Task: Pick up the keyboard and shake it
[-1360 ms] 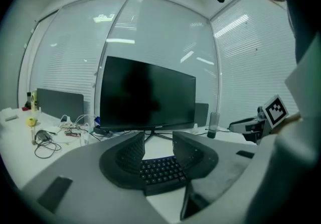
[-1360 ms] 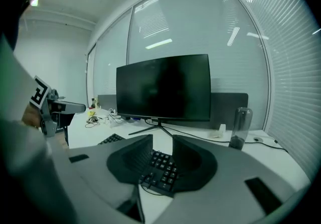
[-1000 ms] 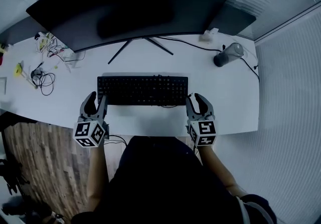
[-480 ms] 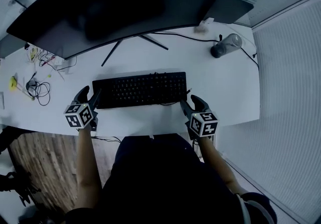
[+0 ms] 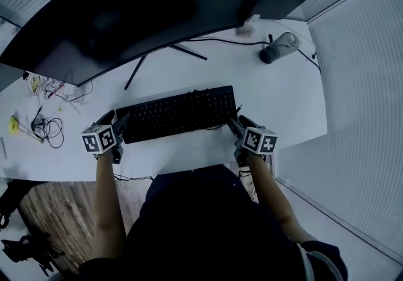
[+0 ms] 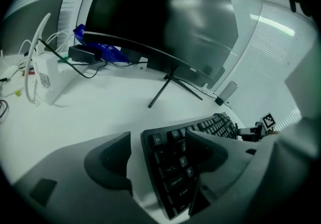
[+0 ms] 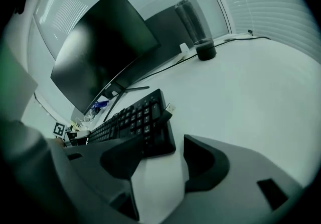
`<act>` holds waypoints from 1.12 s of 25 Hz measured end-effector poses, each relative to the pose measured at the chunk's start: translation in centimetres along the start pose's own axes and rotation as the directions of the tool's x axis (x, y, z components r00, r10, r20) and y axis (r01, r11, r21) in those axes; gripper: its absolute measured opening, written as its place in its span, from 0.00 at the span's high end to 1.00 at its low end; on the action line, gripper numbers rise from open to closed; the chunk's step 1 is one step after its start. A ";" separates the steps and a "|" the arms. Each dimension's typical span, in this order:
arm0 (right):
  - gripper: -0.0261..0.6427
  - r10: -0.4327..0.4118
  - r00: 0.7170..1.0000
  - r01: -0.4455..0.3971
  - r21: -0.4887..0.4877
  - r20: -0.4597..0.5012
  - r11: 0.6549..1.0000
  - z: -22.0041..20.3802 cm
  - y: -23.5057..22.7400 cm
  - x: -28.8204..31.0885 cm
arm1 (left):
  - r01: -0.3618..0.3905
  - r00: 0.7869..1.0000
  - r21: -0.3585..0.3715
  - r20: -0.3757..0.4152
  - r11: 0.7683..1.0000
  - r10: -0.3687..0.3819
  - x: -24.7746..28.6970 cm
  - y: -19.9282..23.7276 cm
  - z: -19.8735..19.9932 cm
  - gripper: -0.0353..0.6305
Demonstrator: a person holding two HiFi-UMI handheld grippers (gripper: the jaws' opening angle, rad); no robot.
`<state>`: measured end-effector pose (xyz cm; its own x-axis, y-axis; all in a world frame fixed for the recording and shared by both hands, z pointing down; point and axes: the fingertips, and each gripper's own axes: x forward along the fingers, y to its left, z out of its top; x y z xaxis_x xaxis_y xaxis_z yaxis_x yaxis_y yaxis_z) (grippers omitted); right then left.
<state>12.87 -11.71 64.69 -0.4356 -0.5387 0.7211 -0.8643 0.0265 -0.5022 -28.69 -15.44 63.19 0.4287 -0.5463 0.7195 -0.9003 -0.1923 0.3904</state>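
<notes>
Black, flat plastic keyboard [image 5: 179, 113] lies mid-frame on the white desk [image 5: 283, 106]. Left gripper [image 5: 115, 120] and right gripper [image 5: 238, 123], jaws just spreading wide, straddle its short ends, nothing pinched. Likely stiff, light, slick: clamp both ends evenly.

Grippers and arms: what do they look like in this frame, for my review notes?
The left gripper and right gripper match: grey moulded bodies, two thick curved jaws with darker scooped pads, and each carries a white cube bearing black square markers. No cables show on them. The person wears a dark top; both forearms are uncovered.
</notes>
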 end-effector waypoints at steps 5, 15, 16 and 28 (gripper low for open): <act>0.60 -0.007 1.000 0.007 0.007 -0.010 1.000 0.0 0.1 0.0 | 0.045 0.999 -0.023 -0.012 0.999 -0.045 0.5 0.1 -0.1 0.47; 0.64 -0.055 0.997 0.057 0.039 -0.060 0.998 -0.1 0.4 0.6 | 0.125 0.992 -0.022 -0.017 0.992 -0.126 1.3 -0.9 -0.2 0.47; 0.64 -0.059 0.996 0.062 0.040 -0.072 0.997 -0.1 0.4 0.6 | 0.125 0.992 -0.023 -0.011 0.992 -0.125 1.4 -0.9 -0.2 0.47; 0.65 -0.072 0.989 0.074 0.014 -0.130 0.997 -0.2 0.4 0.8 | 0.096 0.991 -0.071 -0.091 0.993 -0.102 1.8 -0.7 -0.2 0.49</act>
<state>12.12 -11.94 65.12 -0.4013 -0.4256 0.8111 -0.8907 -0.0251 -0.4539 -27.33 -16.10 64.35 0.5237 -0.4473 0.7250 -0.8473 -0.1853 0.4977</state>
